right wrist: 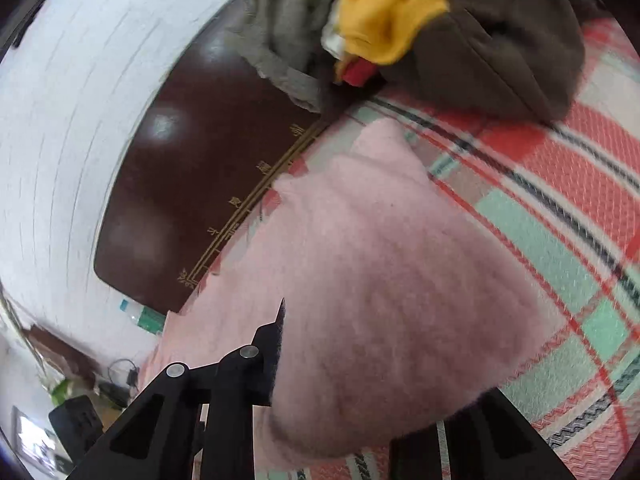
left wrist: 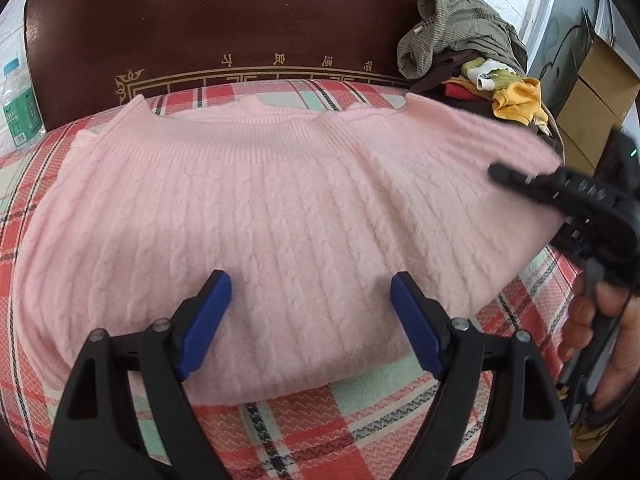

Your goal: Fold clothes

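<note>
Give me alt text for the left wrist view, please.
A pink cable-knit sweater lies spread on a plaid blanket, with the left gripper open just above its near edge. The right gripper reaches in at the sweater's right side; a clothes pile sits beyond.

- A dark brown headboard (left wrist: 224,28) with gold trim and characters stands beyond the tongs, glossy with light spots.
- A white brick-patterned wall (right wrist: 80,120) rises behind it.
- A red, mint and cream plaid bedspread (left wrist: 304,412) lies beneath the tongs.
- Cardboard boxes (left wrist: 596,92) sit far right.
- A water bottle (left wrist: 18,108) stands far left.
</note>
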Available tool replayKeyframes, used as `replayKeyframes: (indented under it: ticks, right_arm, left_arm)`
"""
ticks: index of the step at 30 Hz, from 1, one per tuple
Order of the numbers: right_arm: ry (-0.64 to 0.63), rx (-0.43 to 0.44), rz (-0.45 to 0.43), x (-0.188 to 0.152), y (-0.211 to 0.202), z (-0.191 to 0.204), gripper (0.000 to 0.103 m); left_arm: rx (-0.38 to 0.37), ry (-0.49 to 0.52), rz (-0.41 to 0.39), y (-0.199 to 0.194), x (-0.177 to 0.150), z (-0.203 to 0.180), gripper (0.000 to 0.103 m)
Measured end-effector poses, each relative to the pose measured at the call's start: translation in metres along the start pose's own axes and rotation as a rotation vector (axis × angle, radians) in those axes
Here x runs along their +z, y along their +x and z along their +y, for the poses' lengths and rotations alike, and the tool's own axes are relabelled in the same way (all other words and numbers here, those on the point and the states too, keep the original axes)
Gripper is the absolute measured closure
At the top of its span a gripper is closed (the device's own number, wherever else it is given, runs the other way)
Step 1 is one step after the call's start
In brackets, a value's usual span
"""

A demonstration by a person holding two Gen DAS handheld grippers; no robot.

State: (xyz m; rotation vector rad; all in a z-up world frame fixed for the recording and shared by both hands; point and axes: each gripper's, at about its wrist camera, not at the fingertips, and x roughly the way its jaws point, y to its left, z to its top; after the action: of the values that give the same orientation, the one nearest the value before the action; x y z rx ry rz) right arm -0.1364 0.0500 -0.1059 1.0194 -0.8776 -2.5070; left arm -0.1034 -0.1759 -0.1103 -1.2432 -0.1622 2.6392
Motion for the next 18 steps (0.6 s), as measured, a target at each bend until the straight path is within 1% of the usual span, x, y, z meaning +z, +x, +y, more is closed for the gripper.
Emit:
replayKeyframes:
  ticks: [2,4,10,15,18]
  right_arm:
    - [-0.114,0.018,-0.024,0.010,-0.010,0.031,0.083]
    - [-0.195,0.049,-0.032,0.017,-0.014,0.058,0.084]
    - [-0.393,0.096,-0.035,0.019,-0.017,0.125,0.084]
    - [-0.481,0.121,0.002,0.011,-0.002,0.170,0.084]
    - [-0.540,0.126,0.022,0.004,0.008,0.194,0.084]
  left_arm:
    - [-0.026,-0.030,-0.006,-0.004,0.001,0.006,0.021]
    - [-0.053,-0.062,-0.011,-0.008,0.002,0.012,0.021]
    - [-0.138,-0.141,-0.028,-0.026,-0.001,0.028,0.021]
    - [-0.208,-0.227,-0.068,-0.050,-0.014,0.051,0.021]
    - [-0.213,-0.272,-0.095,-0.066,-0.023,0.068,0.021]
